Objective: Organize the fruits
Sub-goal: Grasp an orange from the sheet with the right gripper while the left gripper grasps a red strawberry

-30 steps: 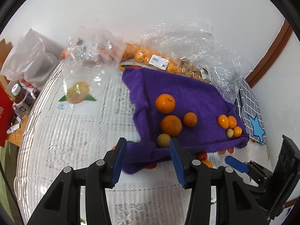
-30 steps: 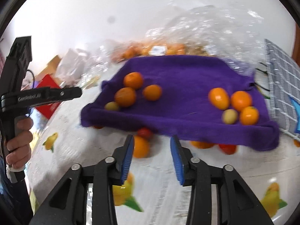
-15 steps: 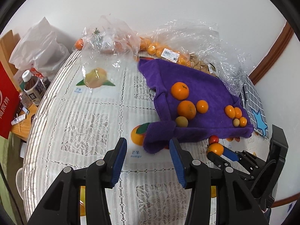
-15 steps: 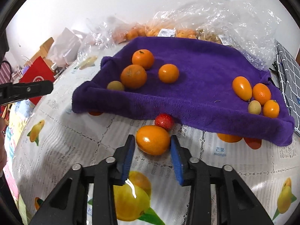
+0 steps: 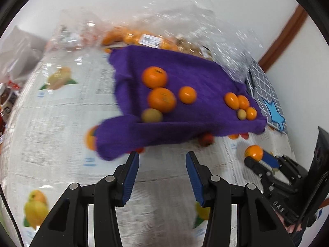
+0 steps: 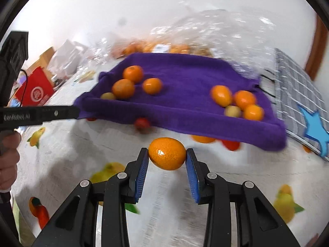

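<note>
R gripper (image 6: 167, 157) pinches the kumquat (image 6: 167, 153); keep grip light, set it w/ the others on purple towel (image 6: 185, 76) (right cluster); L gripper (image 5: 162, 159) spread, empty.

Black gripper (image 6: 167, 158) frames, blue ribbed pads (image 6: 141, 169), silver screws, white "GenRobot.AI" lettering.

Towel (image 6: 185, 107) on the table (image 6: 82, 144), fruit groups upon it, bags (image 6: 216, 33) behind.

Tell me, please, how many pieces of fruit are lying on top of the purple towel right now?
8 on the purple towel: four in the left cluster, three orange and one yellowish; four in the right cluster, likewise. Others peek from under its front edge, so more may be hidden.
</note>
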The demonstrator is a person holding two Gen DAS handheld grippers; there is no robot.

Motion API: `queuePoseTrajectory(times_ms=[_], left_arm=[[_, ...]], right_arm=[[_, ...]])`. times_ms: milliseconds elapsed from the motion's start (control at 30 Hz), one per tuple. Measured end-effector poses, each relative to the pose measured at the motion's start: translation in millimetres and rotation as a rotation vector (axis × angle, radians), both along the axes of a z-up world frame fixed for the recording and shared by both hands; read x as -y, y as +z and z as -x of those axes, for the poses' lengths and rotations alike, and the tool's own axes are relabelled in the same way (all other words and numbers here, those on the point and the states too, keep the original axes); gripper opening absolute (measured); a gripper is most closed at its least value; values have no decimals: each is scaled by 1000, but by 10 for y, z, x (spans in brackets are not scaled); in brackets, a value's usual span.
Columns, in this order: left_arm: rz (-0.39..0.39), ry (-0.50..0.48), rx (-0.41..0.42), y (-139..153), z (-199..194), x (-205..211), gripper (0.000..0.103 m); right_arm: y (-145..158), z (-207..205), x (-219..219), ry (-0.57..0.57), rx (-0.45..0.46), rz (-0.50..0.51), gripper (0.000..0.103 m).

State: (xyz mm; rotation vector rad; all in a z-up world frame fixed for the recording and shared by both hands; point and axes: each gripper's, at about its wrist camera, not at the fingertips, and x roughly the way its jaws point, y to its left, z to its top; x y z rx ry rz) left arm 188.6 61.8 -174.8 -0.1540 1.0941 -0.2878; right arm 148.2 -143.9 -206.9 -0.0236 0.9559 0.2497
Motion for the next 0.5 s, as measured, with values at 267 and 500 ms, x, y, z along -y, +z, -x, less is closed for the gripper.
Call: queuePoseTrajectory(times_ms=[267,500], left_arm=[[7,-61,-21,-162,-91,549,44],[2,-47,-21,-250,-197,808,36]], right_arm=[[-8,94,619,-108,-3,8,36],[-64,115,881,-141,-15,-11,36]])
